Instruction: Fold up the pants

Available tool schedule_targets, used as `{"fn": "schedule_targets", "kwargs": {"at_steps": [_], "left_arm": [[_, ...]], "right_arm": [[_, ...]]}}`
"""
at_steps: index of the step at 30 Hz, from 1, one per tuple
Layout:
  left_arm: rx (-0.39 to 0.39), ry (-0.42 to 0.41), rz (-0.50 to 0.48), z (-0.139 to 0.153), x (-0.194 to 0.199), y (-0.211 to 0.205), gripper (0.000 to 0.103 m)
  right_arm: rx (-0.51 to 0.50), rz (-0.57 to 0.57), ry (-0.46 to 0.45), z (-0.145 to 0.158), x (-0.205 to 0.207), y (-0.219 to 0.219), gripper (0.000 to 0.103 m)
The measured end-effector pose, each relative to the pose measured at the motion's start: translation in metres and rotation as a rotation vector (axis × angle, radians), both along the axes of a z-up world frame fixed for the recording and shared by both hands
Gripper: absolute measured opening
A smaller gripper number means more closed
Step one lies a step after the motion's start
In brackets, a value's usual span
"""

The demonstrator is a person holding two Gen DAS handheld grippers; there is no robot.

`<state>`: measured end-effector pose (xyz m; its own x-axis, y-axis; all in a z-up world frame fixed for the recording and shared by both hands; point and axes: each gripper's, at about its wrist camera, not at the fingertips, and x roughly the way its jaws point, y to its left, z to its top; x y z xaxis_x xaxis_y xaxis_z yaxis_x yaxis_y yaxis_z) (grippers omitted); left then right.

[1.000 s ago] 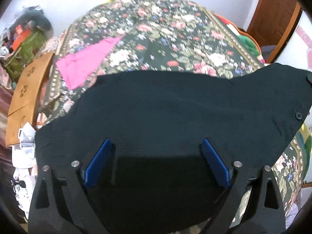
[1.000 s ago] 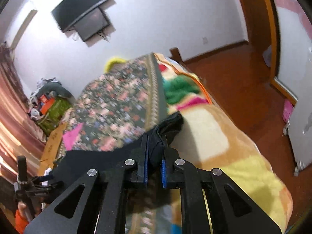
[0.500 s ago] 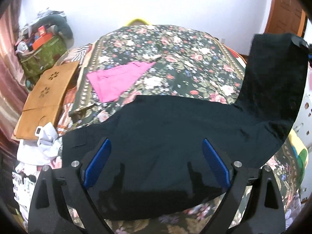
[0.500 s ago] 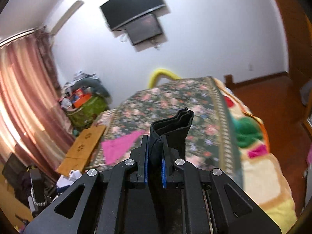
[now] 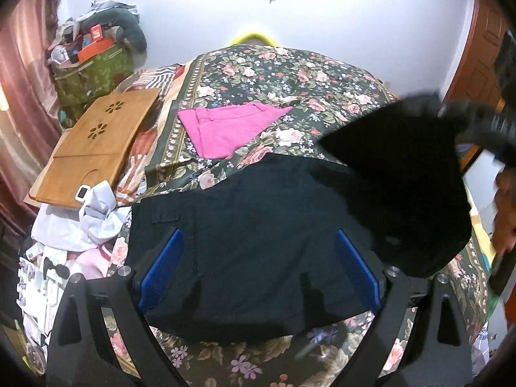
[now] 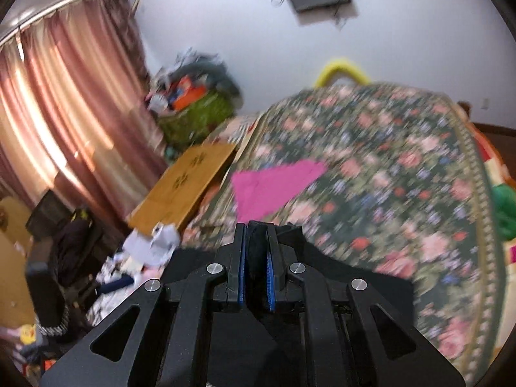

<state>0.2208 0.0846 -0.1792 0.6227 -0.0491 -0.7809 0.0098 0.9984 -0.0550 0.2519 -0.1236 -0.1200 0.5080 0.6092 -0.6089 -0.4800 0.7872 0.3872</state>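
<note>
Black pants [image 5: 258,235] lie spread on the floral bedspread [image 5: 290,74] in the left wrist view. Their right end [image 5: 409,174] is lifted and swung leftward over the rest. My right gripper [image 5: 483,122], blurred at the right edge, holds that end up. My left gripper [image 5: 258,267] hovers above the near part of the pants, open, its blue pads [image 5: 161,267] wide apart with nothing pinched. In the right wrist view my right gripper [image 6: 256,251] is shut on a bunched black edge of the pants [image 6: 256,242], above the bed.
A folded pink garment [image 5: 232,125] lies further back on the bed. A wooden lap board [image 5: 96,142] and white clothes [image 5: 87,216] sit off the bed's left side. A cluttered green bag [image 5: 93,71] stands by the curtain. A hand [image 5: 504,219] shows at the right edge.
The right gripper has carried the pants' right end up and leftward over the bed, folding it toward the rest. The left gripper has pulled back and risen, staying open.
</note>
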Motion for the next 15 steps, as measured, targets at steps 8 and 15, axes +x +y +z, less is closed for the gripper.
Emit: {"fn": "schedule_targets", "kwargs": {"at_steps": [8,15], "left_arm": [[0.004,0.007,0.027,-0.004,-0.004,0.01,0.095],[-0.023,0.029,0.041,-0.009,-0.001,0.012,0.095]], "right_arm": [[-0.122,0.152,0.115,-0.051,-0.032,0.036,0.009],[-0.178,0.23,0.191,-0.075,-0.051,0.042,0.014]]}}
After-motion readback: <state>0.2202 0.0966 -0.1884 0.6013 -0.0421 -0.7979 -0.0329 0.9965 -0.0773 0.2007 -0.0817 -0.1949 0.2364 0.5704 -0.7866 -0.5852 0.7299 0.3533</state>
